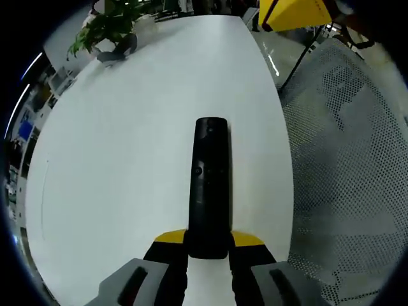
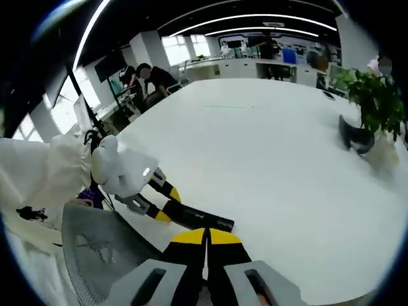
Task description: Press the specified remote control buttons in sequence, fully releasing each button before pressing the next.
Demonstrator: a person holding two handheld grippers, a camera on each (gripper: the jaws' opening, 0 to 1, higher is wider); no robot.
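The white surface was the largest element, a long rounded top running away from the left claw in the left gripper view; a mesh chair back stood beside its edge and a potted plant sat at its far end. In the right gripper view the same plant appeared at the right, and seated people were visible well beyond the surface. The black remote control was clamped at its near end between the yellow-tipped jaws of the left claw, its long axis running straight ahead along the jaws and its button face turned up toward the camera. The right claw had its jaws brought together with nothing between them. From the right gripper view the left claw entered from the left, carrying the remote control, which lay just ahead of the right claw's tips with its long axis crosswise to them. The right claw was judged the free one and the nearer to the buttons, so pressing would probably fall to it.
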